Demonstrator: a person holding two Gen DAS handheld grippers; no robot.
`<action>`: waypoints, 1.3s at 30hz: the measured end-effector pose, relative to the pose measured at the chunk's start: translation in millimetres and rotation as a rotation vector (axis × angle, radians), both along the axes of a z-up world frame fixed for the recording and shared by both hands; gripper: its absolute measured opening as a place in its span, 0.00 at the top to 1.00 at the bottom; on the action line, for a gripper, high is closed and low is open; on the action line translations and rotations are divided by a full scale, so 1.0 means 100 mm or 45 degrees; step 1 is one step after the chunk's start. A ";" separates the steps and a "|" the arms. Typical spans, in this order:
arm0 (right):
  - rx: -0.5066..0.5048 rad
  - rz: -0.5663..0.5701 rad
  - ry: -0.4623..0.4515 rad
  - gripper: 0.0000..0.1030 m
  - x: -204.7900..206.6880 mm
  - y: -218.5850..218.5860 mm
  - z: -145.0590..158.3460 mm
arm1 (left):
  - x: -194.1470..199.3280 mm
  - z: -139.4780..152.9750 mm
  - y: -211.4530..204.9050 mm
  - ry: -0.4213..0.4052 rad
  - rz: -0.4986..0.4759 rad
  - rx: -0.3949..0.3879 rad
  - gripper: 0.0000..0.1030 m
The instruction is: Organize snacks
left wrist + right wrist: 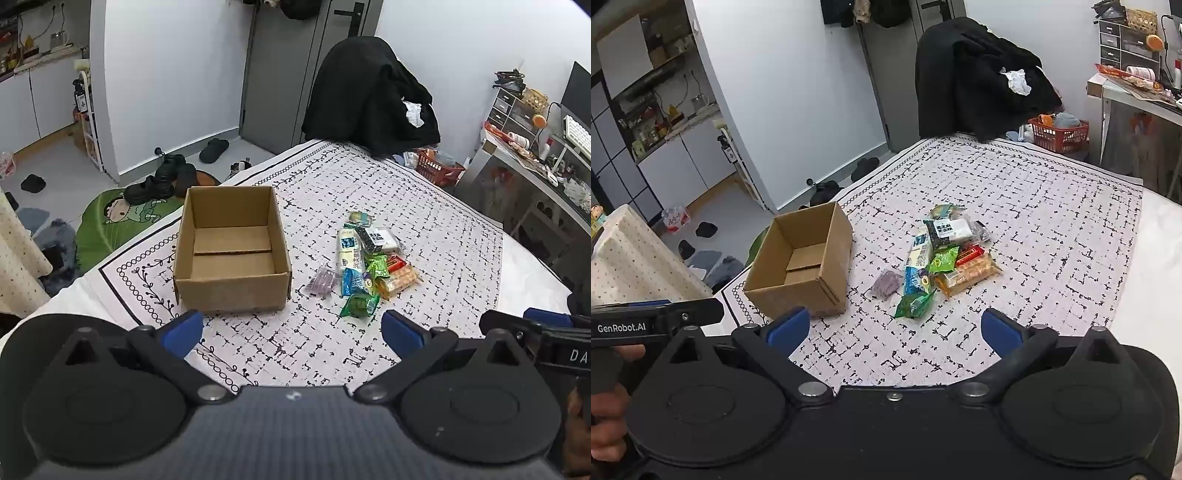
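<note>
The snacks point(365, 266) lie in a loose heap on the patterned cloth point(424, 206), at about one o'clock from the left gripper point(291, 328) and near twelve from the right gripper point(894, 328). The heap holds a green packet point(358, 304) nearest the grippers, a purple packet point(321, 283) on its box side, a pack of biscuits point(400, 278) on the far side, and pale and dark wrappers behind. Well clear of the heap, at about eleven o'clock in both views, stands the cardboard box point(231, 291), open at the top with nothing inside it.

Both grippers hang above the near edge of the cloth with jaws spread wide and nothing between them. Each points down at a slant toward the bed.

By my reading no packet has gone into the box, so sorting has not begun. The next move calls for one gripper to reach forward and down over a single packet, likely the green one, and close gently, since the wrappers are thin and slippery.
</note>
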State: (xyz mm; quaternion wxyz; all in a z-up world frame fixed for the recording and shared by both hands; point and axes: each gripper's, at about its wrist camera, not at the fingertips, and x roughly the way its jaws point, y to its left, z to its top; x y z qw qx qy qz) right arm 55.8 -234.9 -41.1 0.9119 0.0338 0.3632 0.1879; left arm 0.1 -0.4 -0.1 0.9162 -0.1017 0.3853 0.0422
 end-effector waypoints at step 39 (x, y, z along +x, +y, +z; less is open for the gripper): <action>0.007 0.030 -0.018 0.01 -0.01 -0.04 0.07 | -0.05 0.06 -0.06 0.004 -0.018 0.009 0.01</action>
